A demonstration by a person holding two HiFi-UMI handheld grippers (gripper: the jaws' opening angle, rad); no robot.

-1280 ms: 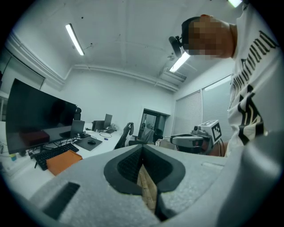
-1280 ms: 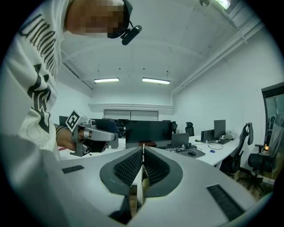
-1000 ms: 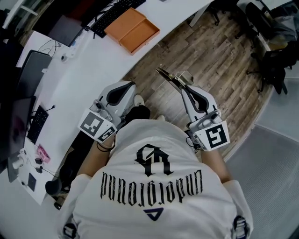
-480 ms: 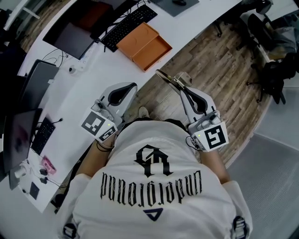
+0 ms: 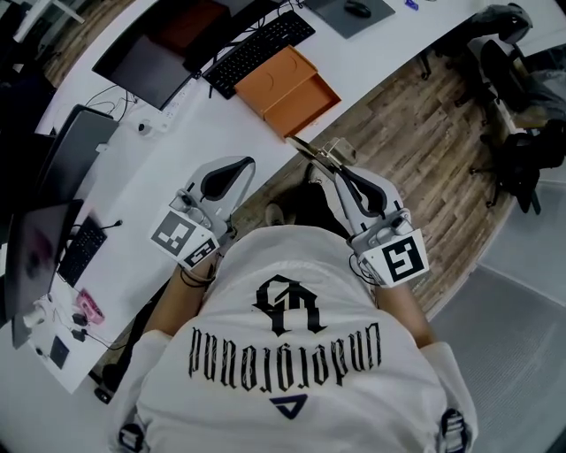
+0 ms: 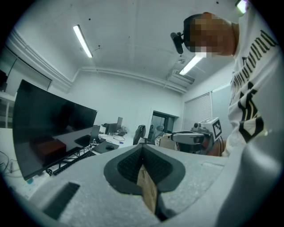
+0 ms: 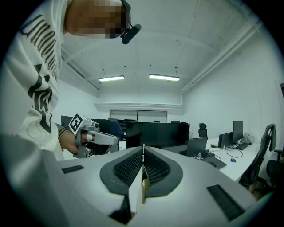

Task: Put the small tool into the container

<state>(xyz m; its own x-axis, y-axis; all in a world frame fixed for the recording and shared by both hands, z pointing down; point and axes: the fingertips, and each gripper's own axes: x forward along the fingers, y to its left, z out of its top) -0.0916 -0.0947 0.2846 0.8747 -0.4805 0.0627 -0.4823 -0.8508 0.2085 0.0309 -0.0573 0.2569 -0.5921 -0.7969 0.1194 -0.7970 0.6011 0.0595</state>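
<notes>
In the head view my right gripper is shut on the small tool, a thin dark and brass piece that sticks out past its tips over the wooden floor. The right gripper view shows the tool as a narrow metal strip pinched between the pads. The container is an open orange tray on the white desk, beyond the tool's tip and apart from it. My left gripper is shut and holds nothing, hovering at the desk's near edge. Each gripper also shows in the other's view: the left gripper and the right gripper.
A black keyboard lies just behind the orange tray. Dark monitors and a laptop stand along the desk to the left. Office chairs stand on the floor at the right. A mouse on a grey pad sits at the top.
The desk and orange tray have drawn closer to both grippers, sliding down and right in the head view. The right gripper has kept its hold on the tool.
</notes>
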